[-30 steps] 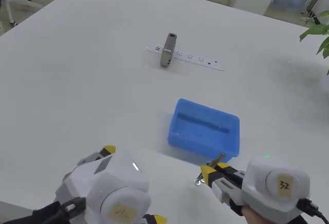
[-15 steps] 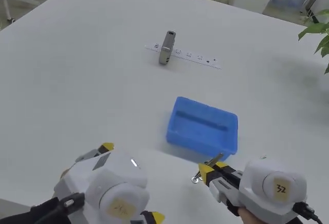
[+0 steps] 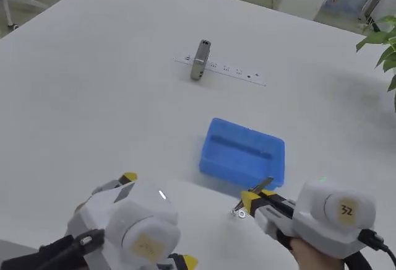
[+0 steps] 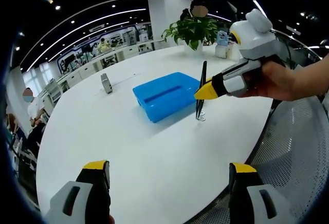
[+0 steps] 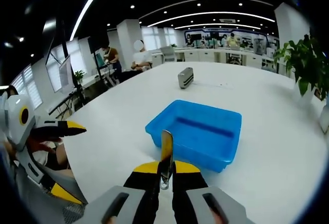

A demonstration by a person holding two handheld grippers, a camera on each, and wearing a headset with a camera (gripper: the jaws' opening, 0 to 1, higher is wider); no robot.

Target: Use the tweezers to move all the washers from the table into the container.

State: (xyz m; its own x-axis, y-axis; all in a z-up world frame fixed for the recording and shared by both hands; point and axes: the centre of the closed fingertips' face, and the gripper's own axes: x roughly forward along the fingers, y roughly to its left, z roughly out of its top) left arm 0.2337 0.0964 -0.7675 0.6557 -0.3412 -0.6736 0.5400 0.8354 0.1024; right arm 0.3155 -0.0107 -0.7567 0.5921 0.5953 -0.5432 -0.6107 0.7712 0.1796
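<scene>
Beside the blue container (image 3: 242, 152), tweezers (image 5: 166, 147) are still clenched in the right hand-held gripper (image 5: 165, 170), tips at a washer (image 3: 241, 213); the left hand-held gripper (image 4: 168, 167) is held released.

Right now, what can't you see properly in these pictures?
The washer at the tweezers tip: left gripper view, too small to tell if pinched or lying loose.
Inside the blue container: head view, too blurred to spot washers.
Tweezers tip: right gripper view, hidden between the jaws of the right tool.
The grey block on the power strip: head view, too small to identify.
</scene>
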